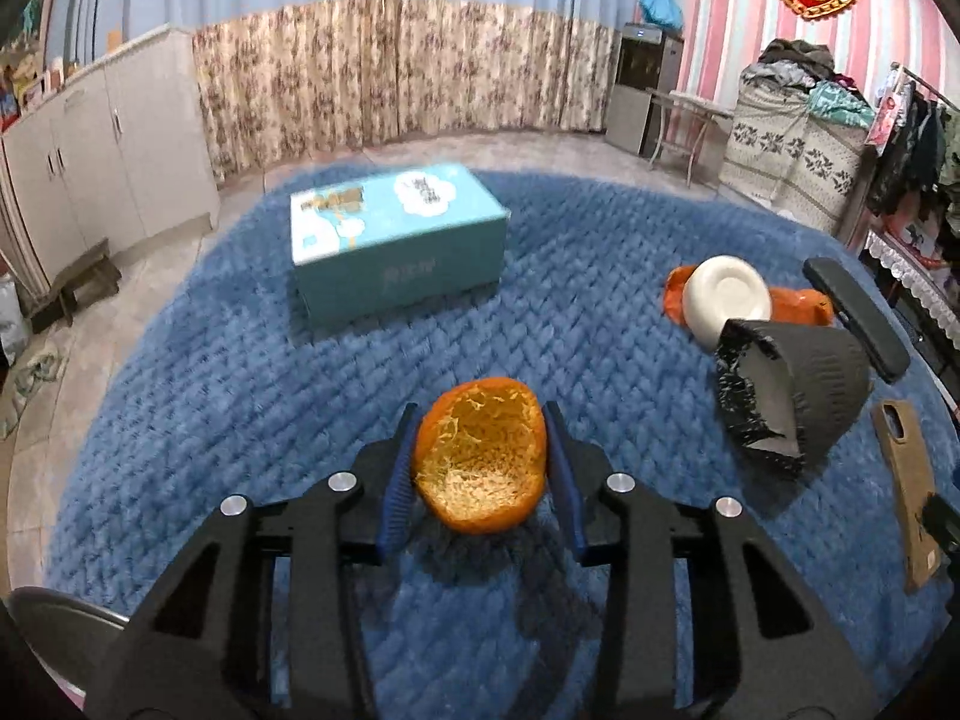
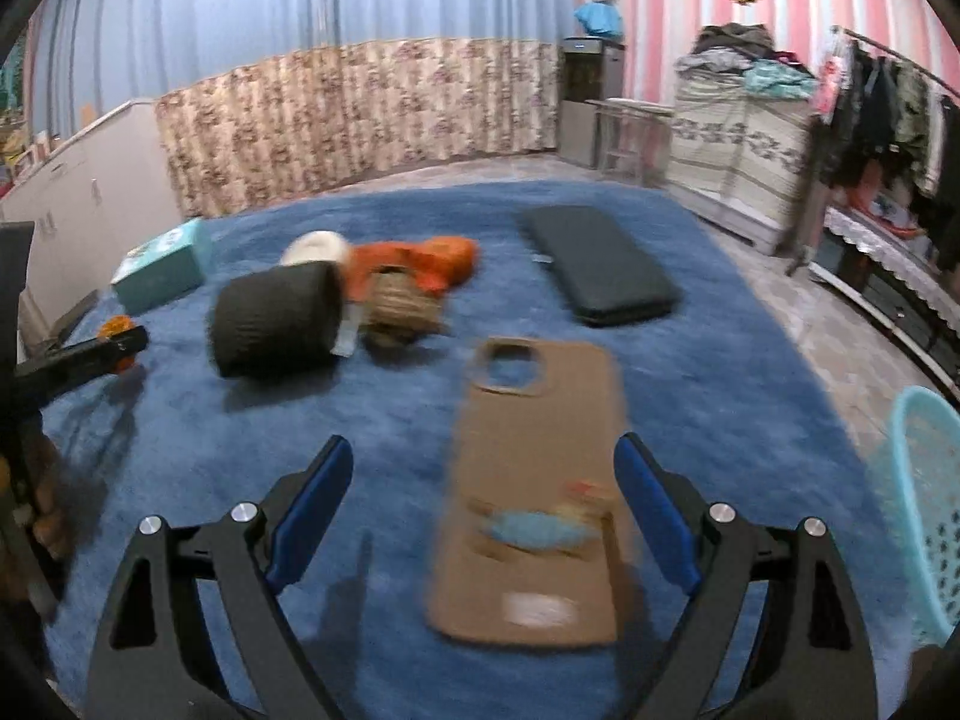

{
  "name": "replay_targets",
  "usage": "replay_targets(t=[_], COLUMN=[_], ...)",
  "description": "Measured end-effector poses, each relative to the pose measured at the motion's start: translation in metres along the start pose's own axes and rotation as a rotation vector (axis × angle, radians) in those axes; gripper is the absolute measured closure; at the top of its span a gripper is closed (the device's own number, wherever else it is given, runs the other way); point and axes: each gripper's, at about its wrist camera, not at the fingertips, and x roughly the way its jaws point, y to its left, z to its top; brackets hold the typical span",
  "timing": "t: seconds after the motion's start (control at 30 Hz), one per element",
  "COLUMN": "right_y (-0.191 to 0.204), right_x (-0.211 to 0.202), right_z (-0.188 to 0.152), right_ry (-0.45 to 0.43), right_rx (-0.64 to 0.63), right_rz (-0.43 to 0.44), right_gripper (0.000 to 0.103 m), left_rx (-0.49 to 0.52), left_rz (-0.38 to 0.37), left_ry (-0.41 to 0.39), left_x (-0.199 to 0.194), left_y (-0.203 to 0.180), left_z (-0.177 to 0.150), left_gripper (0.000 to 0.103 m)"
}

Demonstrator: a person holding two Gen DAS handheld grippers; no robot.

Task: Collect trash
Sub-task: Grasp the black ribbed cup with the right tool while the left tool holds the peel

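1. the orange peel [image 1: 480, 462] – a hollowed half-shell, pithy inside facing up – sits on the blue blanket [image 1: 240, 396] at about 6 o'clock from the middle of the left wrist view, right between the blue pads of the left gripper [image 1: 480, 468].
2. both pads lie against the peel's sides, left and right, so the jaws are partly closed and clamped on it; the peel's bottom edge rests at the blanket.
3. from the peel, a teal box [image 1: 396, 240] lies at 11 o'clock, well apart, flat on the blanket.
4. at 2 o'clock a dark grey bin [image 1: 798, 390] is tipped on its side, its black liner showing at the mouth; a white bowl [image 1: 726, 297] and an orange bag [image 1: 804, 303] touch it on the far side.
5. a black case [image 1: 858, 318] lies just beyond the bin, and a brown phone case [image 1: 906, 480] lies at 3 o'clock near the blanket's edge.
6. in the right wrist view the right gripper [image 2: 483, 510] stands wide open and holds nothing – the brown phone case lies on the blanket between its jaws, close to the right pad, though blur hides whether it touches.
7. a light blue basket [image 2: 924, 510] stands at 3 o'clock of that view, off the blanket.
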Motion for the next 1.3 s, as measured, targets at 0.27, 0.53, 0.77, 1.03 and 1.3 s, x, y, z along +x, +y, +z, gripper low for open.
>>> replay_targets(t=[0.27, 0.53, 0.77, 1.03, 1.3], right_y=[0.071, 0.101, 0.107, 0.082, -0.017], right_x=[0.025, 0.051, 0.061, 0.024, -0.054], right_z=[0.027, 0.041, 0.047, 0.047, 0.039], right_ry=[-0.009, 0.024, 0.023, -0.051, -0.13], right_rx=[-0.092, -0.144, -0.138, -0.129, -0.068], right_rz=[0.06, 0.052, 0.084, 0.108, -0.015], right_gripper=[0.006, 0.006, 0.029, 0.029, 0.029], left_rx=[-0.068, -0.121, -0.08, -0.032, 0.009], left_rz=[0.036, 0.034, 0.045, 0.055, 0.078], left_ry=[-0.058, -0.037, -0.052, -0.077, -0.107], left_x=[-0.012, -0.005, -0.007, -0.01, -0.019], left_y=[0.02, 0.034, 0.026, 0.014, 0.001], left_z=[0.004, 0.002, 0.003, 0.004, 0.008], left_gripper=[0.065, 0.065, 0.065, 0.065, 0.064])
